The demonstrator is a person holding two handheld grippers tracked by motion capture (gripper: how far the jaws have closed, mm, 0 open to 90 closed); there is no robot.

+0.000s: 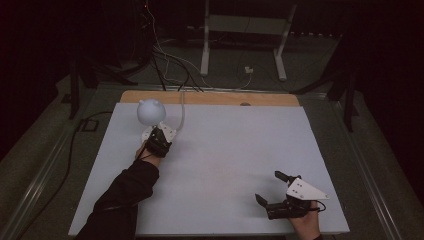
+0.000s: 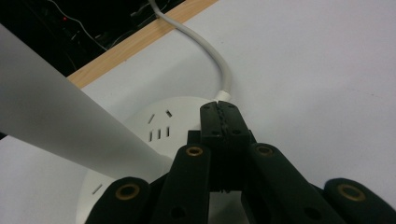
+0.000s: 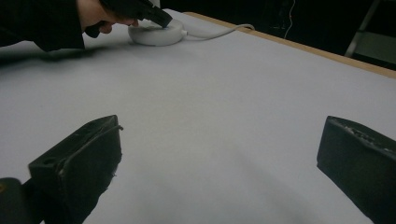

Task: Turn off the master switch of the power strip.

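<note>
Far left of the white table (image 1: 225,165), near the wooden back edge: a round white socket base (image 2: 140,135) with plug slots on top, and a white lamp-like globe (image 1: 151,111) standing over it in the high view. A pale smooth stem or shade crosses the left gripper view diagonally; can't tell exactly which part it is. A white power cord (image 2: 205,49) leaves the base at its back and runs off over the table edge.

Left gripper (image 2: 219,116): jaws pressed together, tips resting on or just above the top of the base, right beside where the cord enters. Nothing visibly pinched between them. In the right gripper view the same gripper sits tip-down on the base (image 3: 156,33), hand (image 3: 100,18) just behind it.

Handling guess: hard plastic, rigid, smooth so somewhat slippery; base probably weighted enough to stay put under a press, top part light and possibly top-heavy if shoved. The globe looks thin-walled, so not a clamp point. Best hold is the rim of the base or the stem; the cord is flexible and will drag if the unit is moved.

Right gripper (image 1: 274,192): jaws wide apart, empty, low over the bare table at the near right corner, well apart from the base.
</note>
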